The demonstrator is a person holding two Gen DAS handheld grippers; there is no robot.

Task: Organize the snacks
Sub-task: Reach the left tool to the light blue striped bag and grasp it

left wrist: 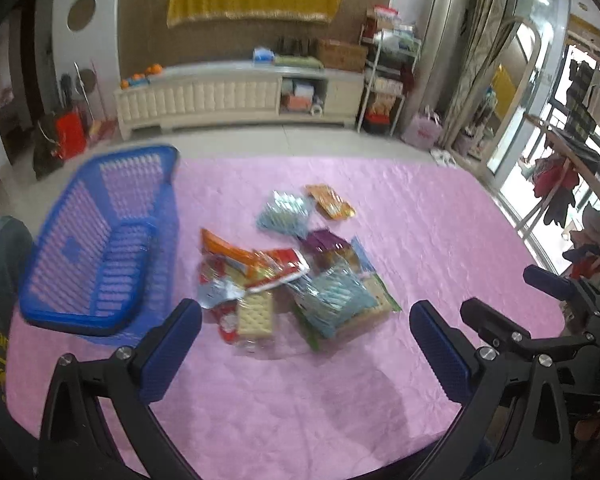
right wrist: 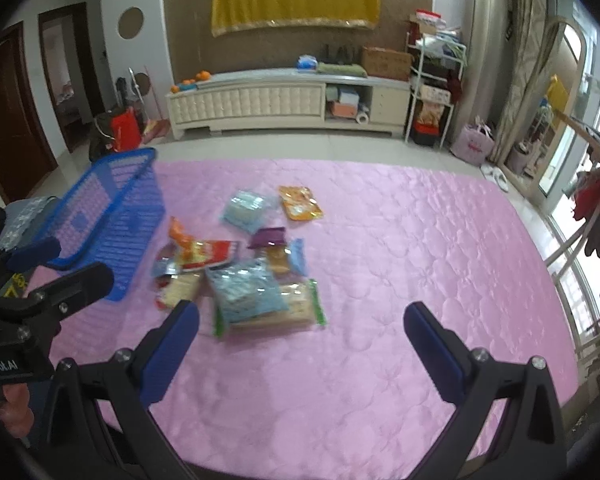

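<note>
**Both grippers wide open above a loose heap of snacks**

The left gripper (left wrist: 306, 320) hangs over the near side of the pink quilted cloth (left wrist: 420, 220), its blue-padded fingers (left wrist: 168, 352) spread far apart and holding nothing. The right gripper (right wrist: 302, 322) is the same — fingers splayed wide, empty, over bare cloth. In the left wrist view the right gripper's black frame shows at the right edge; in the right wrist view the left gripper sits at the left edge, with part of a hand (right wrist: 14, 408) beneath it.

The snack pile (left wrist: 284, 280) lies near the middle of the cloth, ahead of both grippers and touched by neither. At its near edge a clear pack of pale crackers (left wrist: 254, 318) rests partly under a red-and-white packet (left wrist: 284, 268), with an orange packet (left wrist: 228, 250) behind them. To their right a light blue packet (left wrist: 334, 296) lies on top of a green-edged pack (right wrist: 272, 312), and a purple packet (left wrist: 326, 240) sits just behind. Two more lie a little apart at the far side: another light blue packet (left wrist: 284, 214) and an orange pouch (left wrist: 330, 200), just beside each other.

The blue slatted basket (left wrist: 100, 240) stands on the cloth to the left of the pile, near it but apart. It looks empty, though motion blur softens its floor, so that is not certain.
</note>
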